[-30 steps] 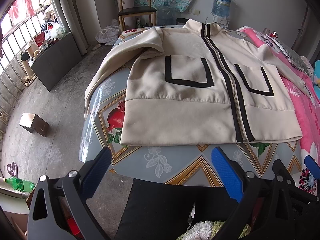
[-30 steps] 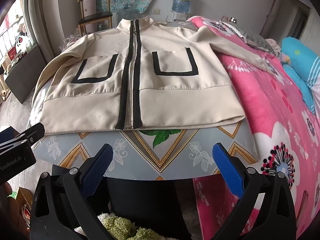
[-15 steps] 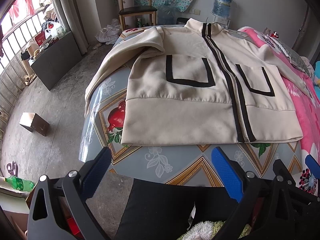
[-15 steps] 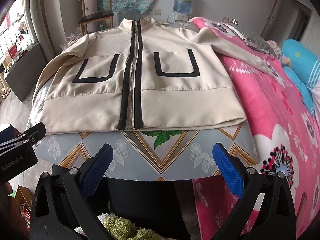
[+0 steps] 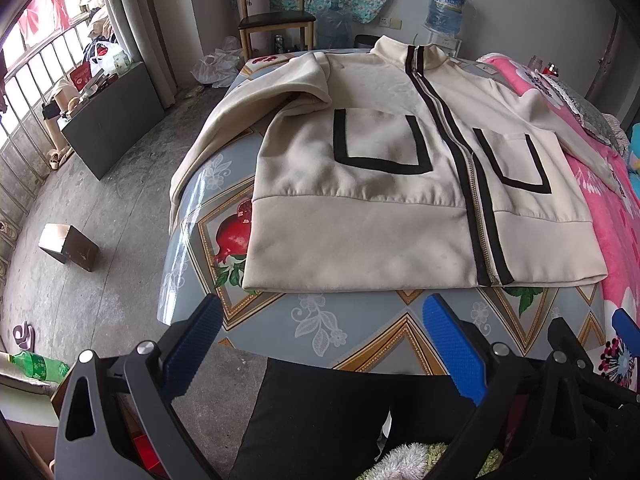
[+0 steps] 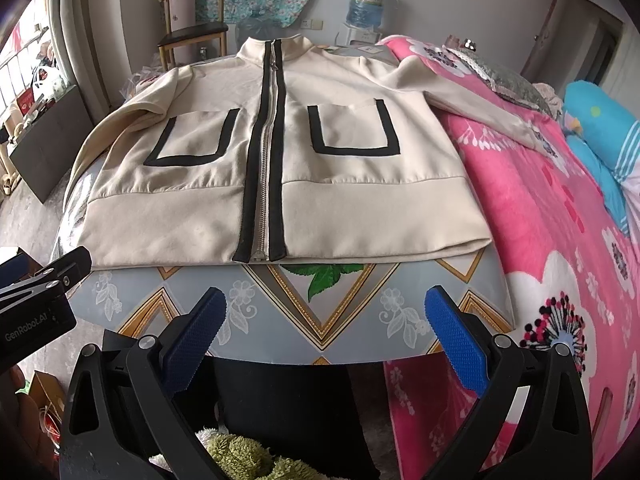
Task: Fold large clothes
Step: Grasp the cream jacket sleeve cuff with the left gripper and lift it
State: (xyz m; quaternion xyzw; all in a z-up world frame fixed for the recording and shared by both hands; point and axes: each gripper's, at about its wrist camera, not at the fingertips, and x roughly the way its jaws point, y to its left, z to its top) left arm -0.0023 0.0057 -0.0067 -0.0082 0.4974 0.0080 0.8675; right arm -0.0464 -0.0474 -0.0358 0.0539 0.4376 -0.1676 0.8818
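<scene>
A cream zip jacket (image 5: 400, 200) with black trim and two black-outlined pockets lies flat, front up and zipped, on a table with a patterned cover (image 5: 360, 328). Its hem faces me. It also shows in the right wrist view (image 6: 280, 168). Its left sleeve (image 5: 224, 128) hangs over the table's left edge. Its right sleeve (image 6: 472, 100) stretches onto a pink blanket. My left gripper (image 5: 320, 320) is open and empty, just short of the hem. My right gripper (image 6: 324, 316) is open and empty, in front of the zip's lower end.
A bed with a pink flowered blanket (image 6: 560, 240) and blue pillows (image 6: 600, 128) adjoins the table on the right. A wooden chair (image 5: 276, 12) and a water bottle (image 5: 444, 8) stand behind. A dark cabinet (image 5: 108, 120), a small box (image 5: 68, 246) and a green bottle (image 5: 36, 366) are on the floor at left.
Both grippers have crept slightly forward toward the jacket's hem. Both stay open and nothing has been taken hold of.
</scene>
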